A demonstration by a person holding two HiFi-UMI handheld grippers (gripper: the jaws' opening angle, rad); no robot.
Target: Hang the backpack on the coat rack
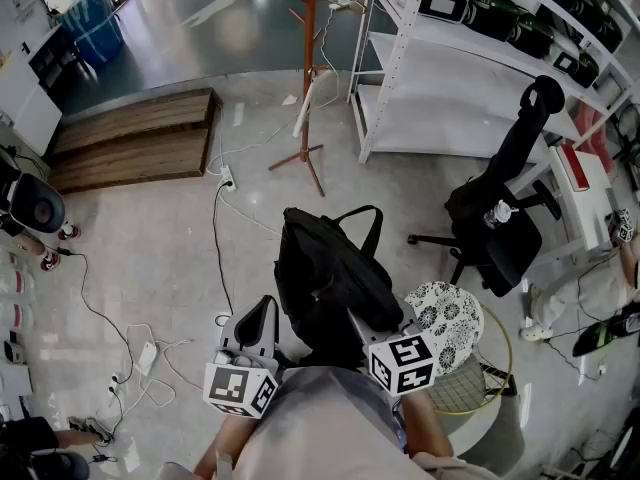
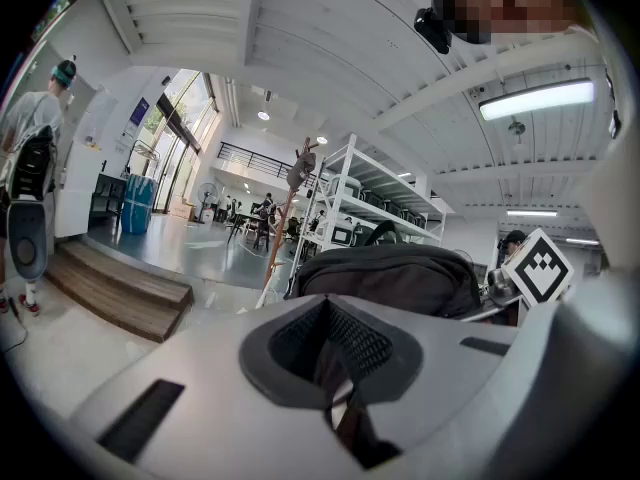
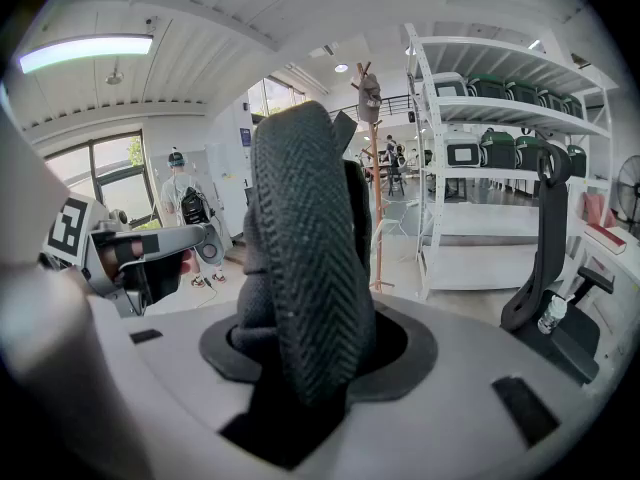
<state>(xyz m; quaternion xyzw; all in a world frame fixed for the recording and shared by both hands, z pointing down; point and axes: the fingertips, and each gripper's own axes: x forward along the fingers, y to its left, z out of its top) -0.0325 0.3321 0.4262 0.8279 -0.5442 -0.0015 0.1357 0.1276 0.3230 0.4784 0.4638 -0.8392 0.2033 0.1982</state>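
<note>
The black backpack [image 1: 330,268] hangs in front of me, its top handle loop toward the coat rack. My right gripper [image 1: 358,326] reaches under its right side, and in the right gripper view the right gripper [image 3: 300,368] is shut on a wide black woven strap [image 3: 305,238]. My left gripper [image 1: 265,310] is at the bag's lower left and not touching it; in its own view the left gripper [image 2: 328,338] has its pads together with nothing between them, and the backpack [image 2: 385,278] is ahead to the right. The red-brown wooden coat rack [image 1: 310,58] stands several steps ahead.
White shelving [image 1: 450,68] stands right of the rack, and a black office chair [image 1: 500,208] is nearer on the right. A patterned round stool [image 1: 455,313] is beside my right hand. A wooden platform [image 1: 135,138] and floor cables [image 1: 215,228] lie left. A person [image 2: 35,158] stands far left.
</note>
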